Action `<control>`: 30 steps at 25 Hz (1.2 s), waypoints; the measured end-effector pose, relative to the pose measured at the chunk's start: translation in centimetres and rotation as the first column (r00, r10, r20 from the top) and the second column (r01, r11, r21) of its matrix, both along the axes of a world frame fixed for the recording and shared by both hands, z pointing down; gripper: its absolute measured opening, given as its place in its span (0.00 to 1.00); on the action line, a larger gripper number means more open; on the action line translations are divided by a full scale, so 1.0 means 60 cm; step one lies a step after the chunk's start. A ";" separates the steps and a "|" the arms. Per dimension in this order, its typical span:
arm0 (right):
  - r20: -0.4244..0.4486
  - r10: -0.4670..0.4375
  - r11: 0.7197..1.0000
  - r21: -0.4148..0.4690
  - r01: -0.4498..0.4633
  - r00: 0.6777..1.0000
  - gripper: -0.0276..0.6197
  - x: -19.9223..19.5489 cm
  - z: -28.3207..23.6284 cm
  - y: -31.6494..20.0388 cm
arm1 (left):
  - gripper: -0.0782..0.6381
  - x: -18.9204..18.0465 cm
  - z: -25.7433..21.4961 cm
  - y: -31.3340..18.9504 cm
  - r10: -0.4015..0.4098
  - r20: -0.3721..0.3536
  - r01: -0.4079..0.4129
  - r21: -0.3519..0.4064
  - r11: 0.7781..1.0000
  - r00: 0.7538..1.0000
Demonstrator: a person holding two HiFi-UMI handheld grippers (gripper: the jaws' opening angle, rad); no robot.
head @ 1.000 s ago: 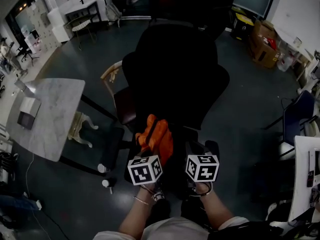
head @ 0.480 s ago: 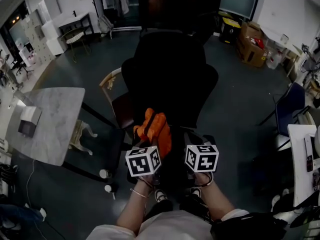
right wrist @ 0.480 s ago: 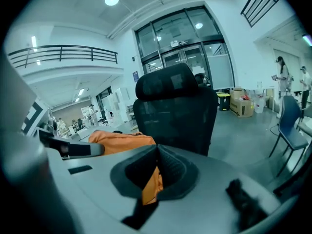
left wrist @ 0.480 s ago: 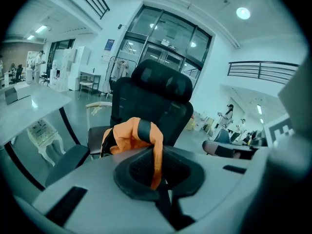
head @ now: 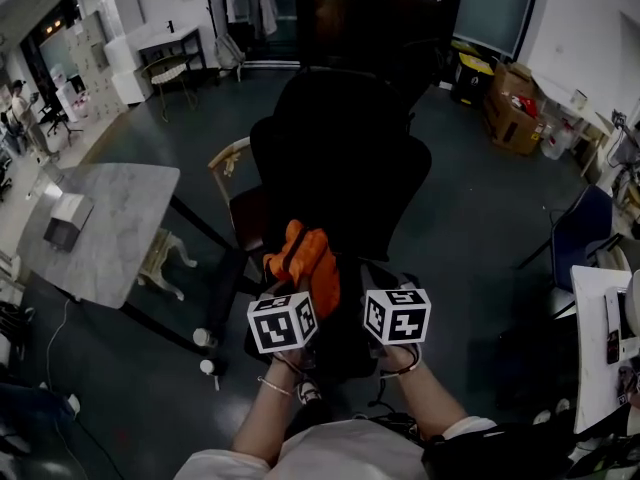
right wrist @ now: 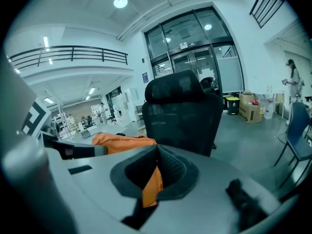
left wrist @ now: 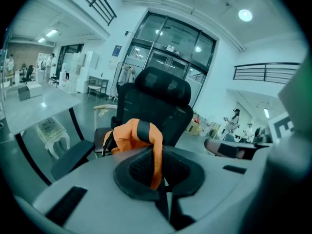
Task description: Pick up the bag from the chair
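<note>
Head view first, says Sam. Where is the bag [head: 305, 260]?

Bo: It is the orange thing right by the two marker cubes [head: 283, 321], in front of the black chair [head: 340, 158]. It looks lifted up. I cannot tell if its bottom touches the chair.

Sam: Who holds it?

Bo: Both do. The left hand-held gripper [left wrist: 157, 172] is pinched tight on a thin orange strap [left wrist: 157, 152]. The right hand-held gripper [right wrist: 155, 174] is pinched on a fold of orange cloth [right wrist: 152, 185].

Sam: So what can go wrong?

Bo: I think the strap can slip. It is thin, and only a little bit of it sits between the jaws. If the person yanks up fast, it may slide out.

Sam: Then what?

Bo: Then the bag hangs from one side only. It tips and swings, and the other pinch may let go too. The bag drops onto the chair or down to the floor [head: 480, 198].

Sam: Anything else?

Bo: The armrest [left wrist: 73, 160] is close on the left. A dark loop [left wrist: 108, 143] on the bag could catch on it if the bag goes sideways. It looks like an office chair, so a tug on a caught loop may turn it or drag it.

Sam: What helps?

Bo: I think both hands should go up slow and together, then pull away from the chair.
</note>
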State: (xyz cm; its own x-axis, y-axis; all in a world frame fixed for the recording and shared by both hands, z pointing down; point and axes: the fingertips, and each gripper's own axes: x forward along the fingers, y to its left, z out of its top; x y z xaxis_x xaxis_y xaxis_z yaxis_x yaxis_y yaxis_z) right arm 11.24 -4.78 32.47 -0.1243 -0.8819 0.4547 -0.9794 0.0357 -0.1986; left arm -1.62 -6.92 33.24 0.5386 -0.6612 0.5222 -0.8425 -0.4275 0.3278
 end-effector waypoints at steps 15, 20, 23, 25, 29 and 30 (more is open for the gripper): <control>0.042 -0.102 0.994 0.046 0.100 0.994 0.09 0.020 -0.022 0.150 | 0.14 -0.019 -0.056 0.153 -0.181 0.010 0.179 0.096 0.979 0.984; 0.066 -0.137 0.990 0.043 0.134 0.988 0.09 -0.001 -0.019 0.195 | 0.14 -0.052 -0.067 0.213 -0.238 0.018 0.235 0.107 0.966 0.971; 0.066 -0.169 0.985 0.044 0.166 0.983 0.09 -0.036 -0.026 0.213 | 0.14 -0.087 -0.074 0.246 -0.266 0.020 0.263 0.105 0.959 0.964; 0.063 -0.193 0.981 0.039 0.191 0.979 0.09 -0.067 -0.030 0.227 | 0.14 -0.116 -0.075 0.271 -0.285 0.021 0.282 0.097 0.955 0.958; 0.044 -0.225 0.974 0.043 0.223 0.973 0.09 -0.127 -0.043 0.254 | 0.14 -0.177 -0.077 0.318 -0.320 0.012 0.318 0.089 0.944 0.947; 0.043 -0.226 0.973 0.046 0.224 0.973 0.09 -0.142 -0.046 0.260 | 0.14 -0.193 -0.077 0.329 -0.323 0.013 0.321 0.089 0.943 0.946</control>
State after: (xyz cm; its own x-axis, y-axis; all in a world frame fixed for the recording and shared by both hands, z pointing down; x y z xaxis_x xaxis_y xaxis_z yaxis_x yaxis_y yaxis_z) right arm 2.75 10.83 29.69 -0.3425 -0.8464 0.4079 -0.9347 0.2634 -0.2385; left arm -13.20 12.84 28.61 0.2765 -0.8394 0.4679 -0.9477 -0.1573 0.2778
